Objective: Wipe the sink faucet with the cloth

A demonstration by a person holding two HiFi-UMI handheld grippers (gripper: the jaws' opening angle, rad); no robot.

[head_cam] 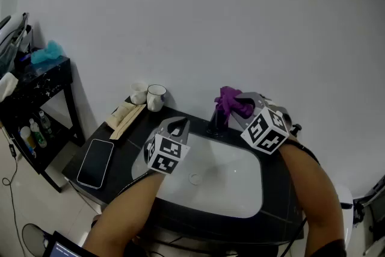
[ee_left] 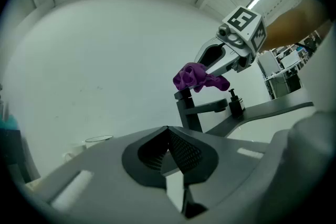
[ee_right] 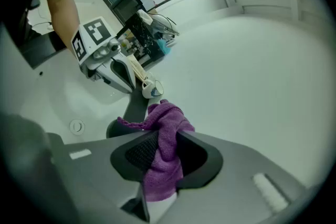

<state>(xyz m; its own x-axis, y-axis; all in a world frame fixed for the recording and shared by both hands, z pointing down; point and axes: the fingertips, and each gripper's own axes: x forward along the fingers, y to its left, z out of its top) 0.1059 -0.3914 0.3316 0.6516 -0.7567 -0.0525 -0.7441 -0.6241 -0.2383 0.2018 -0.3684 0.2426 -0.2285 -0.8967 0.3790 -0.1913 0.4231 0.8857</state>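
A black faucet (head_cam: 216, 121) stands at the back rim of the white sink (head_cam: 240, 186). My right gripper (head_cam: 242, 106) is shut on a purple cloth (head_cam: 230, 99), which rests against the faucet's top. In the right gripper view the cloth (ee_right: 164, 136) fills the jaws and drapes onto the faucet (ee_right: 134, 107). My left gripper (head_cam: 178, 129) hovers over the sink's left rim, shut and holding nothing. From the left gripper view the faucet (ee_left: 192, 112), the cloth (ee_left: 195, 77) and the right gripper (ee_left: 212, 63) show ahead.
Two mugs (head_cam: 156, 96) stand at the back left of the black counter, beside a packet of wooden sticks (head_cam: 125, 117). A black phone (head_cam: 96, 162) lies at the left front. A black shelf (head_cam: 37, 82) with bottles stands further left. The wall is close behind the faucet.
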